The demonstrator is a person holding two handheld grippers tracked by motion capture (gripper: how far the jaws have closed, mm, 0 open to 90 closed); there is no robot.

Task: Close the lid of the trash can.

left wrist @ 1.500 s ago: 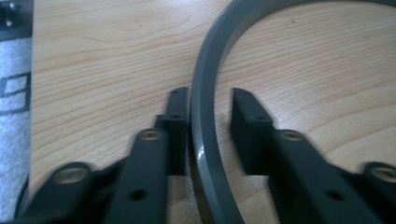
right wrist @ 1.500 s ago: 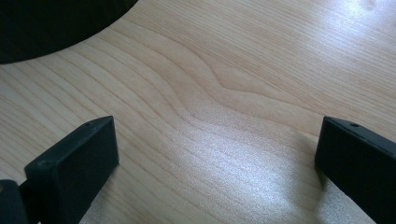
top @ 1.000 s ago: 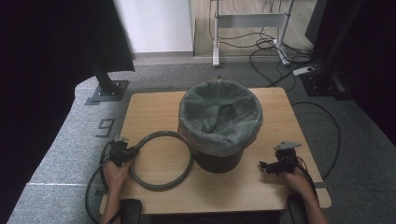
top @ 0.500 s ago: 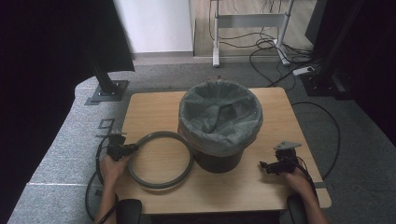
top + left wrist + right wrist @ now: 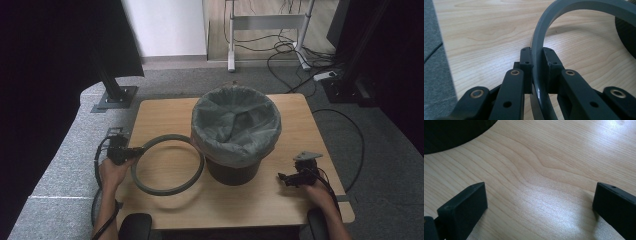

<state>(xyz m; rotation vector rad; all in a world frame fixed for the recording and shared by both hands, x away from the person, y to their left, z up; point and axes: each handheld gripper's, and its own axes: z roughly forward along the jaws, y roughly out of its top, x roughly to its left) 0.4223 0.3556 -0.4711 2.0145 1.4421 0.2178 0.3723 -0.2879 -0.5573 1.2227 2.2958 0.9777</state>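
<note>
A grey ring (image 5: 167,165) lies tilted on the wooden table (image 5: 165,112), its right side leaning against the black bin (image 5: 235,132) lined with a grey bag. My left gripper (image 5: 134,150) is shut on the ring's left edge; in the left gripper view the grey ring (image 5: 541,47) runs between the two closed pads of my left gripper (image 5: 539,62). My right gripper (image 5: 283,177) rests low on the table to the right of the bin, open, with bare wood between the jaws of my right gripper (image 5: 540,202). The bin's dark base (image 5: 451,132) shows at the upper left.
The bin stands mid-table, its bag (image 5: 235,120) folded over the rim. Cables (image 5: 350,145) trail off the table's right side. A black stand (image 5: 117,92) sits on the grey floor at the back left, and a desk frame (image 5: 265,30) stands behind.
My left gripper has lifted and drawn the ring's left edge slightly leftward and up, so the ring now tilts against the bin. The right gripper has stayed put.
</note>
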